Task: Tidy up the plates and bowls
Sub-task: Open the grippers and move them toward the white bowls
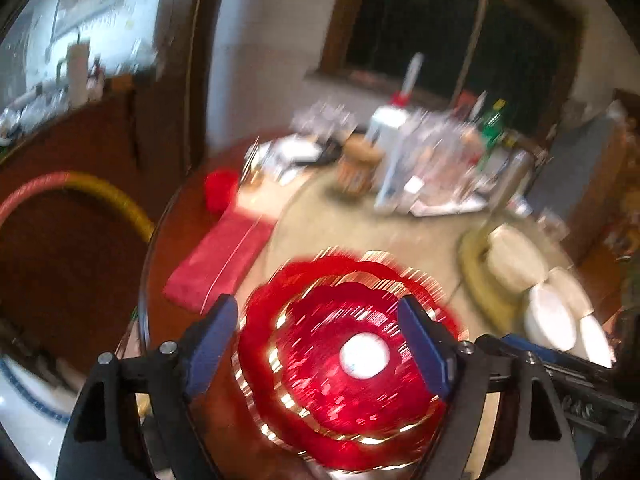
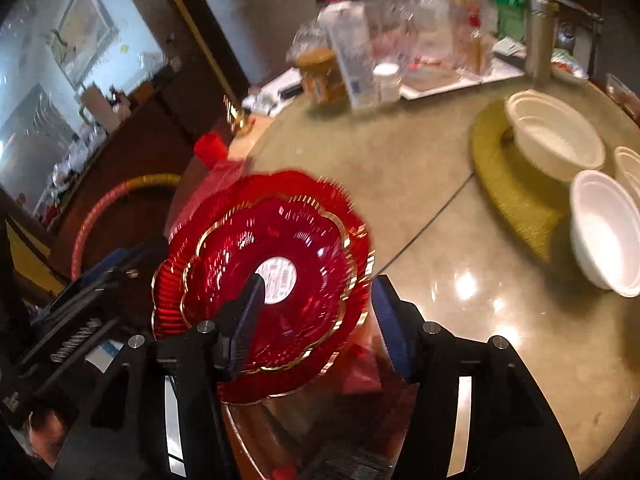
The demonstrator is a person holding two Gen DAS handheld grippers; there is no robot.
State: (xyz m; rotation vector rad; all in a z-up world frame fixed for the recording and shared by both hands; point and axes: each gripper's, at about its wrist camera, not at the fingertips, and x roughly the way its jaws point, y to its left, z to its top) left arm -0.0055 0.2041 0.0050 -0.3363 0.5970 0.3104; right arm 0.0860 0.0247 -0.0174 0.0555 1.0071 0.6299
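Left wrist view: hovering over the round glass-topped table (image 1: pixel 360 220), left gripper (image 1: pixel 326 346) spreading wide, pinching nothing. Lying below and between the blue pads, red scalloped plates (image 1: pixel 352 360), stacked, gold-rimmed, blurred. Sitting to the right on a yellow-green placemat (image 1: pixel 476 272), white bowls (image 1: pixel 516 260). Resting left of the plates, a red cloth (image 1: pixel 220 256). Crowding the far side under a dark window (image 1: pixel 460 20), bottles and jars (image 1: pixel 400 160).

Right wrist view: standing apart, right gripper (image 2: pixel 316 320), clamping nothing, left pad crossing over the plates (image 2: pixel 264 268). Gleaming with reflections at right, the tabletop (image 2: pixel 460 260). Sitting on the placemat (image 2: pixel 516 184), a white bowl stack (image 2: pixel 556 136).
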